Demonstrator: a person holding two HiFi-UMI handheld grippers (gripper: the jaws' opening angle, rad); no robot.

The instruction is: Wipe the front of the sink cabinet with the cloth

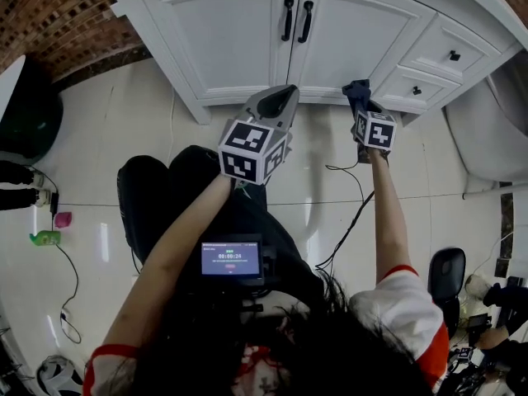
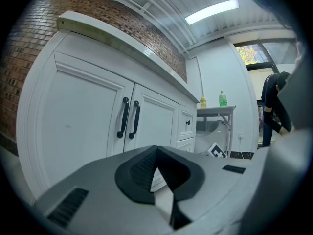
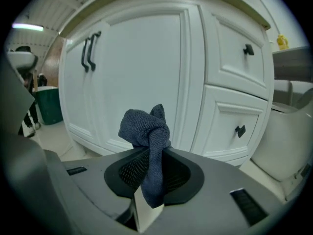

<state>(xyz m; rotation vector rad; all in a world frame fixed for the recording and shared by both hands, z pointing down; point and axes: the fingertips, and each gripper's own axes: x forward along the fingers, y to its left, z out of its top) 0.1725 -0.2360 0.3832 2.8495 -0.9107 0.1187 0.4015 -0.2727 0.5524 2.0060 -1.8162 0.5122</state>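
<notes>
Glossy cream floor tiles [image 1: 124, 122] spread under a person crouched before a white sink cabinet [image 1: 239, 40]. Nearest the head camera, a small lit screen [image 1: 232, 260] sits at the person's chest, and a black cable [image 1: 346, 221] trails over the tiles beside the right arm.

Both arms reach forward. The left gripper [image 1: 280, 97] hangs short of the cabinet's base, below the right-hand door. Its own view shows the jaws drawn together at their tips with nothing between them.

Further right, the right gripper [image 1: 360, 97] is clamped on a dark blue cloth [image 1: 356, 89]. In the right gripper view the cloth [image 3: 146, 129] bunches in a knot above the closed jaws and hangs down between them. It is held low and close to the cabinet front, near where the right door meets the drawers; whether it touches the wood cannot be told.

Beyond, two black door handles [image 1: 297, 19] stand side by side, and two drawers carry black knobs [image 1: 454, 55]. A brick wall [image 1: 66, 23] runs off to the cabinet's left.
</notes>
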